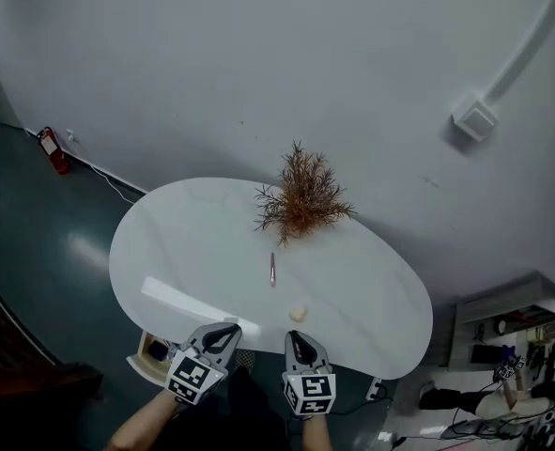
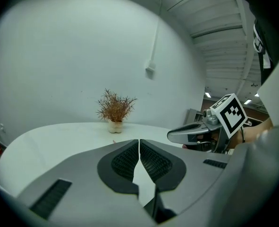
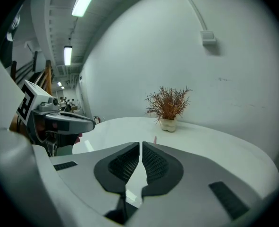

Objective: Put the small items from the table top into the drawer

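A thin pink pen (image 1: 272, 269) lies near the middle of the white oval table (image 1: 183, 252). A small cream lump (image 1: 298, 314) sits closer to the near edge. My left gripper (image 1: 232, 331) and right gripper (image 1: 296, 337) hover side by side over that near edge, both shut and empty. The cream lump lies just beyond the right gripper's tips. In the left gripper view the jaws (image 2: 139, 142) meet with nothing between them. The right gripper view shows the same for the right gripper (image 3: 141, 144), with the pen (image 3: 155, 139) just past it. An open drawer (image 1: 138, 360) juts out under the table's near left.
A dried reddish plant (image 1: 303, 198) in a small white pot stands at the table's far side. A grey wall rises behind it. A red fire extinguisher (image 1: 53, 150) stands on the dark floor at far left. Shelving and clutter sit at lower right.
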